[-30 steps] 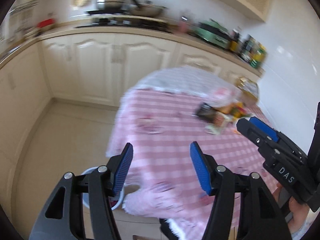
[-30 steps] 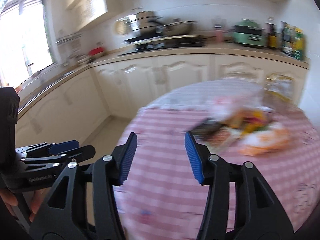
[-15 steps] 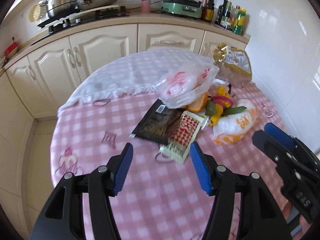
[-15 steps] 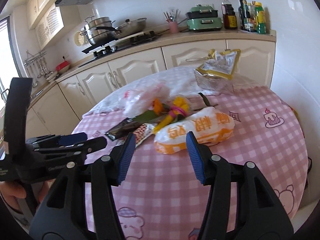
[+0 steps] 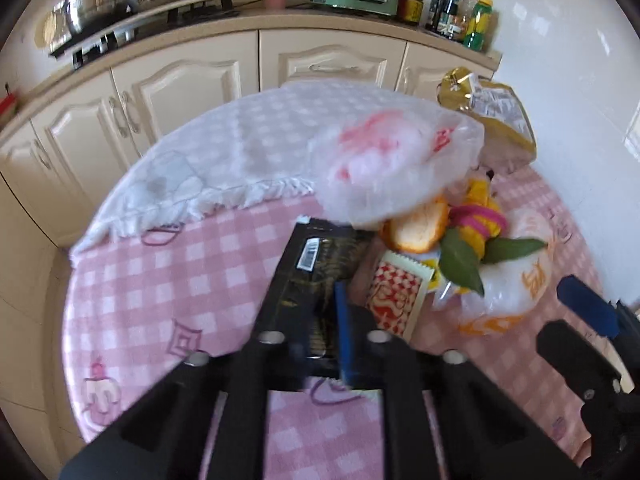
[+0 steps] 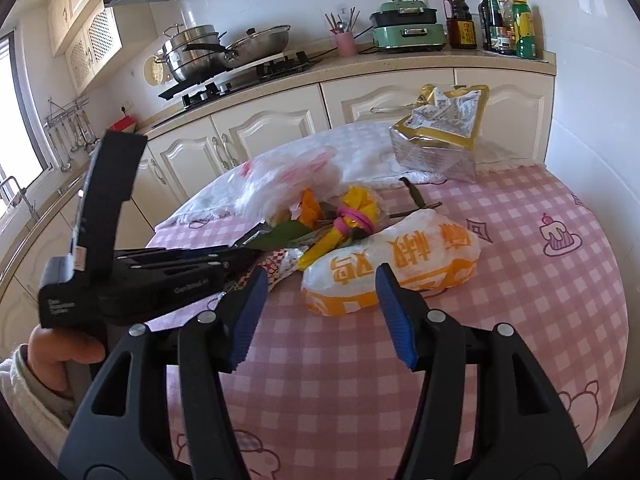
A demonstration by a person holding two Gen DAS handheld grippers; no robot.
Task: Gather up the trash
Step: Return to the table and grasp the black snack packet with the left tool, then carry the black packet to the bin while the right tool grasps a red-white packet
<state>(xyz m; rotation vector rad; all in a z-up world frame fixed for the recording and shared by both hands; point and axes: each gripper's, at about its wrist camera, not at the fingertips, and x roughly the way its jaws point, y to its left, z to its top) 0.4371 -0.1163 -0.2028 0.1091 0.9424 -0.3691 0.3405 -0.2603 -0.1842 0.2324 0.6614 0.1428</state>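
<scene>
Trash lies piled on a round table with a pink checked cloth (image 5: pixel 168 280). My left gripper (image 5: pixel 320 344) is shut on the near end of a black snack wrapper (image 5: pixel 316 264). Beside it lie a red checked packet (image 5: pixel 396 300), an orange peel (image 5: pixel 416 228), a yellow wrapper with a pink band (image 5: pixel 480 216) and a crumpled white plastic bag (image 5: pixel 392 164). My right gripper (image 6: pixel 320 312) is open and empty, just in front of a white and orange bag (image 6: pixel 392 272). The left gripper also shows in the right wrist view (image 6: pixel 240 256).
A gold and silver foil bag (image 6: pixel 444 136) stands at the table's far side on a white cloth (image 5: pixel 224 160). Behind are cream cabinets (image 6: pixel 280 128), a stove with pots (image 6: pixel 224 56) and bottles (image 6: pixel 508 24). A white wall is at the right.
My left gripper moved forward and down over the black wrapper and its jaws closed on it. My right gripper moved closer to the white and orange bag and stayed open.
</scene>
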